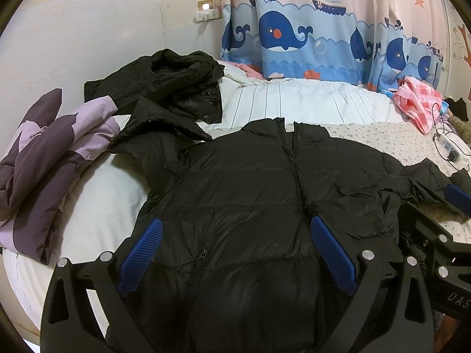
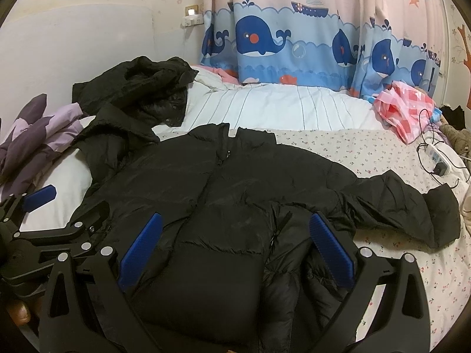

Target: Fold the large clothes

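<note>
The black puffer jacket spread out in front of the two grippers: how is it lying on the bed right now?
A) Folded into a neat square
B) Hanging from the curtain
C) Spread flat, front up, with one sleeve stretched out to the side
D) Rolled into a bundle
C: the black puffer jacket lies flat on the bed, zipper facing up, with its sleeve stretched out sideways.

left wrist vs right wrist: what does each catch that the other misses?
Left wrist only: the purple-and-lilac garment nearly whole; the right gripper at the frame edge.

Right wrist only: the jacket's right-hand sleeve laid out to its cuff; the left gripper at the frame edge.

Both: the black puffer jacket flat on the bed, a second black garment behind it, the whale curtain, both grippers open.
</note>
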### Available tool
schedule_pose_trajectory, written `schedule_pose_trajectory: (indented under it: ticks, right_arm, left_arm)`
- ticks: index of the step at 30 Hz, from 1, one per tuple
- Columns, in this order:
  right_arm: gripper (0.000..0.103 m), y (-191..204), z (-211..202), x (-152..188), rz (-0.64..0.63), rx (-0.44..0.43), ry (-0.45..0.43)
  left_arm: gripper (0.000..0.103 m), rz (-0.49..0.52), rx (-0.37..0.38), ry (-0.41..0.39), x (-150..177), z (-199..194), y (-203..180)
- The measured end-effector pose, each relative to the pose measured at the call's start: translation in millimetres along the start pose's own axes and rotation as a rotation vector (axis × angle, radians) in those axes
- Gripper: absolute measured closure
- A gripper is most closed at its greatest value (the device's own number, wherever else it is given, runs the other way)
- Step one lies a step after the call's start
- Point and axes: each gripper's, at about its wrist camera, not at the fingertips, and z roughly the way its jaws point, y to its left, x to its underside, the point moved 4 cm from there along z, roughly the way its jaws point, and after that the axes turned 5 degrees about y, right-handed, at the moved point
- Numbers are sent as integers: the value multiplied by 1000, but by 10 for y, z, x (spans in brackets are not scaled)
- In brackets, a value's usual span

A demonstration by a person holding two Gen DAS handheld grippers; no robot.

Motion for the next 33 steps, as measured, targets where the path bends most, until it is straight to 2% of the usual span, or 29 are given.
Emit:
schedule_pose_trajectory:
  ticks: [6,16,20,22,25,28,31,32,33]
  right_arm:
    - [7,17,54,37,41,-40,44]
    - [7,2,86,36,53,-49,60]
    - [7,-21,84,7,52,-49,22]
    - [7,-55,123,-2,75,-82,39]
    - [7,-182,177,28,124,-140,116]
    - [7,-619,155,185,236,-172,188]
    - [6,-1423,111,496,348,-72,243]
    - [6,-1802,121,648,419,-40,274]
    - [6,-2155,122,796,519,-46,312]
  left_arm:
    - [6,1,3,0,10,32,-34]
    - [6,1,6,2,3,56,-59]
    - [6,5,7,-1,0,51,-74]
    - [6,4,12,-5,-12,42,-87]
    - [6,-4,13,-6,-50,44,-75]
    - [6,-29,33,9,-68,59,-12]
    - [6,-39,51,18,-70,67,26]
    - [6,-39,47,18,-71,73,38]
    - [6,-39,44,21,-71,84,48]
